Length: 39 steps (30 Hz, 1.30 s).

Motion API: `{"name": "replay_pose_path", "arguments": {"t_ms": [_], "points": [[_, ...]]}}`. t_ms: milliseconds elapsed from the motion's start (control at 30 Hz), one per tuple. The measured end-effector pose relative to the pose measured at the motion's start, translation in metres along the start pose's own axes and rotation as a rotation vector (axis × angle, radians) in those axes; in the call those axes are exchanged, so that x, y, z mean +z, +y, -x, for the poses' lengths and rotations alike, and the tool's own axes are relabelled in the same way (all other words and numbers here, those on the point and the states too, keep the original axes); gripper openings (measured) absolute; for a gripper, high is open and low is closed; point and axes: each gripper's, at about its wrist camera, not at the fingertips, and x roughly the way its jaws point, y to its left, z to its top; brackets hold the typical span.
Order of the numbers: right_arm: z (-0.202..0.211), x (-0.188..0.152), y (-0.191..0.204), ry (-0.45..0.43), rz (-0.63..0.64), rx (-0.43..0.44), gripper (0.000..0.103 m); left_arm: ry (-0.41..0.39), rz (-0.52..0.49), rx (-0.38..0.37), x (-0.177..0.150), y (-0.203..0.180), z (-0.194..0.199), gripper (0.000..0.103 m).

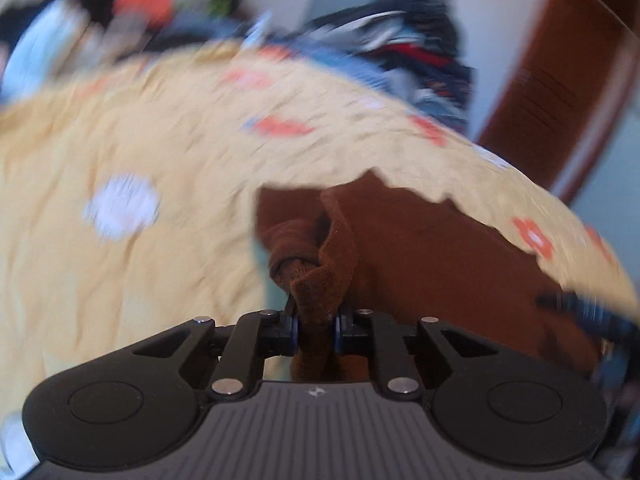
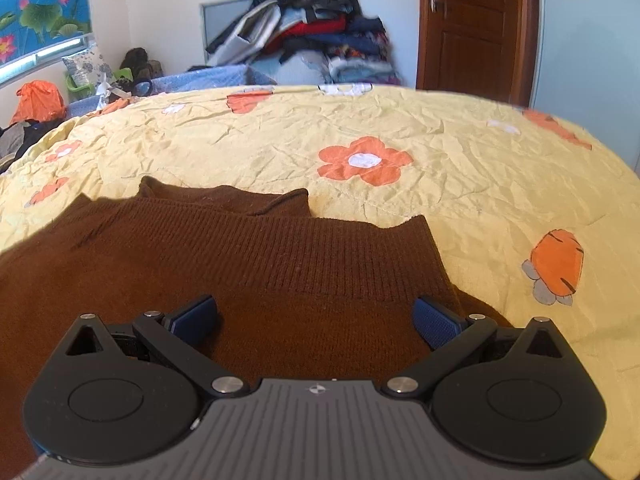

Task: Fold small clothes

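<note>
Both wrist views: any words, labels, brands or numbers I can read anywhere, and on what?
None readable.
Right gripper body: a small round emblem, no letters.
Left gripper body: the same emblem, blurred.
Brown sweater: no tag showing.
Yellow bedspread: flower and carrot prints only.

Bright daylight, left view motion-blurred, fisheye-warped edges

the left claw is pinched tight on a bunched fold of the brown sweater, its blue pads pressing the knit from both sides, with the fabric rising out from between the fingers. its view is smeared with blur. the right claw points downward with its jaws spread wide, blue pads well apart, nothing gripped between them, poised just over the sweater's ribbed hem.
</note>
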Motion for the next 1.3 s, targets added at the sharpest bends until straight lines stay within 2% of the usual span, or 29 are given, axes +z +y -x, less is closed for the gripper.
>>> {"name": "replay_pose_path", "arguments": {"t_ms": [33,100,167,233,300,367,433,533,633,700,767,833,933,1000,1067,1100,1133,1167,1233,1300], "points": [[0.007,0.008,0.0,0.014,-0.085,0.08,0.103,-0.049,-0.097,-0.006,-0.005,-0.015,0.009,0.014],[0.017,0.024,0.01,0.054,-0.205,0.312,0.103,-0.11,-0.249,-0.016,-0.017,-0.038,0.02,0.014],[0.015,0.039,0.035,0.146,-0.224,0.507,0.103,-0.14,-0.359,-0.012,-0.027,-0.055,0.022,0.014],[0.005,0.049,0.067,0.266,-0.18,0.629,0.103,-0.144,-0.435,-0.007,-0.036,-0.065,0.021,0.014],[-0.007,0.054,0.1,0.345,-0.104,0.67,0.103,-0.152,-0.497,0.007,-0.042,-0.071,0.019,0.014],[-0.02,0.055,0.127,0.398,-0.014,0.656,0.101,-0.157,-0.539,0.019,-0.048,-0.072,0.018,0.014],[-0.033,0.053,0.144,0.454,0.02,0.625,0.097,-0.151,-0.566,0.02,-0.05,-0.071,0.016,0.014],[-0.041,0.047,0.159,0.48,0.057,0.61,0.089,-0.139,-0.587,0.02,-0.05,-0.068,0.011,0.014],[-0.035,0.047,0.163,0.47,0.083,0.602,0.088,-0.137,-0.588,0.018,-0.049,-0.066,0.008,0.014],[-0.03,0.051,0.153,0.458,0.061,0.599,0.093,-0.141,-0.602,0.02,-0.051,-0.068,0.007,0.014],[-0.026,0.053,0.144,0.437,0.045,0.578,0.102,-0.149,-0.633,0.023,-0.055,-0.072,0.004,0.014],[-0.021,0.053,0.145,0.42,0.084,0.577,0.101,-0.157,-0.672,0.027,-0.06,-0.076,0.001,0.014],[-0.003,0.046,0.161,0.361,0.233,0.58,0.089,-0.165,-0.723,0.036,-0.068,-0.081,-0.002,0.015],[0.002,0.039,0.174,0.325,0.362,0.523,0.088,-0.167,-0.739,0.04,-0.068,-0.08,-0.005,0.015],[-0.002,0.034,0.177,0.265,0.476,0.376,0.076,-0.162,-0.739,0.045,-0.067,-0.076,-0.008,0.015],[-0.007,0.032,0.172,0.245,0.513,0.288,0.077,-0.16,-0.738,0.046,-0.066,-0.075,-0.009,0.014],[-0.014,0.033,0.162,0.246,0.501,0.237,0.079,-0.157,-0.736,0.044,-0.065,-0.074,-0.01,0.014],[-0.018,0.035,0.148,0.266,0.436,0.246,0.081,-0.157,-0.734,0.042,-0.065,-0.073,-0.011,0.015],[-0.019,0.04,0.118,0.305,0.265,0.328,0.087,-0.154,-0.735,0.038,-0.065,-0.072,-0.012,0.015],[-0.017,0.039,0.102,0.324,0.192,0.366,0.096,-0.152,-0.74,0.036,-0.065,-0.072,-0.015,0.015]]}}
